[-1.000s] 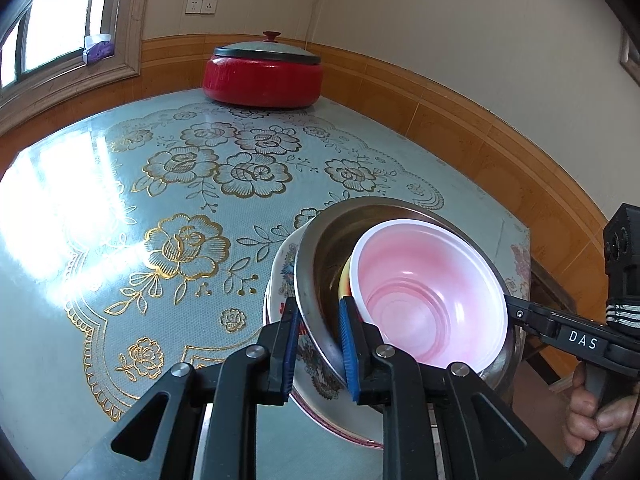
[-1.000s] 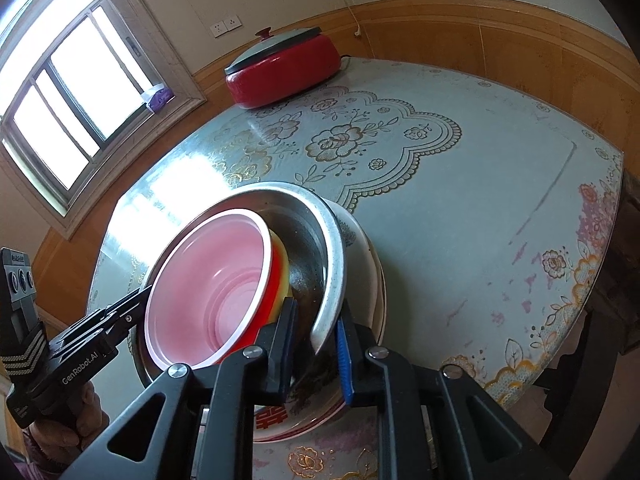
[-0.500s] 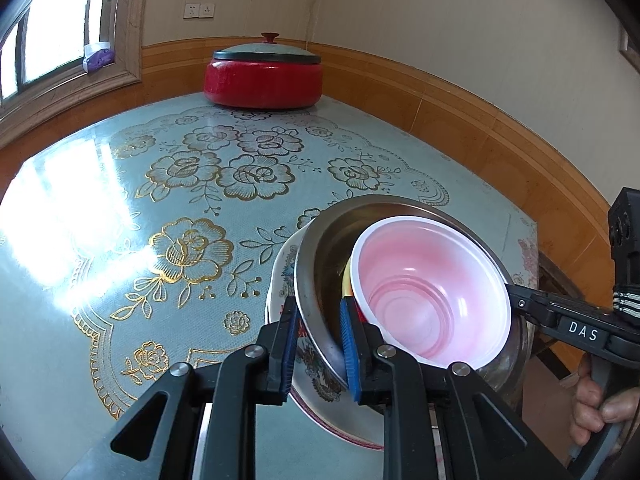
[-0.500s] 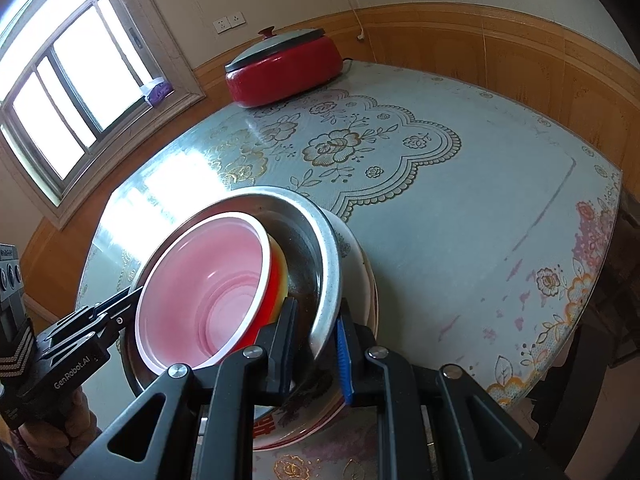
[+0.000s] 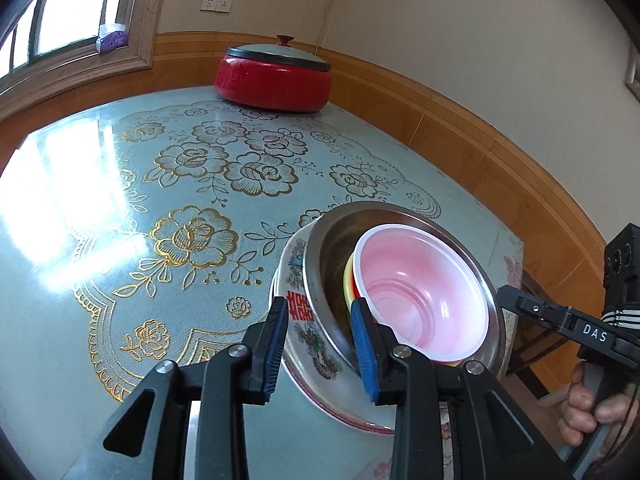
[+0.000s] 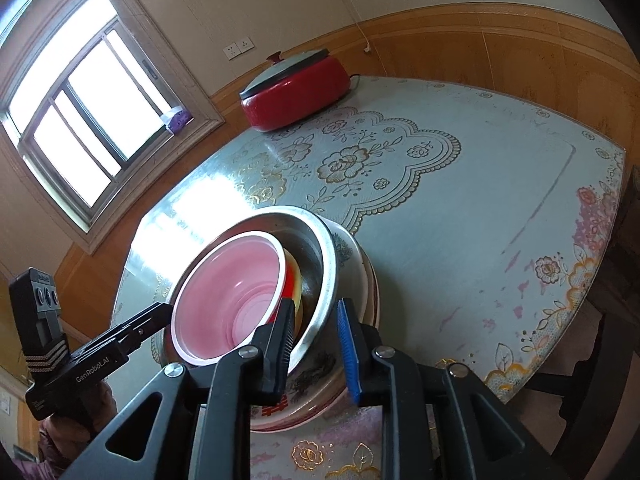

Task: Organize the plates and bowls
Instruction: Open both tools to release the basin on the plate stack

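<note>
I count one nested stack near the counter (image 5: pixel 80 208) edge: a patterned ceramic bowl (image 5: pixel 308 332) holding a steel bowl (image 5: pixel 324 264), which holds a yellow-and-red bowl (image 6: pixel 291 276) and, innermost, a pink bowl (image 5: pixel 420 292). All four open upward, tilted slightly. My left claw (image 5: pixel 320 336) and right claw (image 6: pixel 314 344) straddle opposite sides of the steel rim; both have just been opening, and the pads now stand clear of the rim. One lidded red pot (image 5: pixel 274 76) sits at the far edge.
</note>
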Demonstrator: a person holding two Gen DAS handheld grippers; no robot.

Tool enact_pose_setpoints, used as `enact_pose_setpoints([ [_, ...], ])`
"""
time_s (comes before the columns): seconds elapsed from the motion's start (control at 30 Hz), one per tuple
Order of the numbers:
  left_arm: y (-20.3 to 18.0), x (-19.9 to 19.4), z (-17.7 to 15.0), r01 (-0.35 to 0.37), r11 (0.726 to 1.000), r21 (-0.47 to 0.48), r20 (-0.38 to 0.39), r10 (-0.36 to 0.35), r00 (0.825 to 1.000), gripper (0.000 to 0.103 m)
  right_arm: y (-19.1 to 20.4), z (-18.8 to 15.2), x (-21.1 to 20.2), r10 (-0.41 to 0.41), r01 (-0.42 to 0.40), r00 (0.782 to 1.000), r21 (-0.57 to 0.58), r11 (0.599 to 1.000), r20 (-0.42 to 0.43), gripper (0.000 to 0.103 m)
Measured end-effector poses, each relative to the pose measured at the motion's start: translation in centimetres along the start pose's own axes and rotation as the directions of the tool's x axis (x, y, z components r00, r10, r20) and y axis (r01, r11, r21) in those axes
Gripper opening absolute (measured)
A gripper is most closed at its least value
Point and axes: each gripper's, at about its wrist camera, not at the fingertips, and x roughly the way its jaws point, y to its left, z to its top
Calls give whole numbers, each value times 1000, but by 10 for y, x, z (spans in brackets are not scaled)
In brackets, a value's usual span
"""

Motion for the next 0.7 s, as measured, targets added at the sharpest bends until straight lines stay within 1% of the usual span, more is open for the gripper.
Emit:
enact_pose_setpoints([
  [0.03, 3, -3, -1, -2, 1000, -7, 4, 2, 1000, 34, -1, -1, -5, 1, -1, 1000, 1, 1000, 11, 22],
  [0.07, 7, -5, -2, 4, 1000, -19, 8, -4, 1000, 38, -3, -3, -10, 2, -2, 1000, 3, 1000, 18, 22],
  [0.23, 24, -17, -8, -9, 998, -57, 20, 10, 1000, 38, -11, -17, -22, -5, 5, 1000, 17, 1000, 1, 24],
  [0.33, 31, -16, -15, -30, 997, -73, 4, 30, 1000, 37, -14, -27, -21, 3, -2, 1000, 23, 1000, -30, 25],
  [0.37, 32, -14, -18, -35, 997, -74, -8, 34, 999, 37, -15, -31, -19, 11, -9, 999, 30, 1000, -45, 25],
  [0.43, 32, -11, -26, -35, 996, -78, -27, 33, 999, 37, -17, -38, -13, 53, -49, 996, 56, 997, -71, 25],
  [0.5, 31, -9, -31, -7, 996, -85, -40, 4, 999, 37, -20, -44, -7, 93, -85, 992, 93, 992, -88, 25],
  [0.6, 27, -10, -34, -1, 997, -78, -31, -1, 1000, 36, -20, -49, 4, 111, -97, 988, 119, 988, -109, 25],
  [0.7, 20, -11, -35, -6, 999, -50, -30, 4, 1000, 36, -12, -51, 8, 125, -114, 986, 102, 988, -107, 26],
])
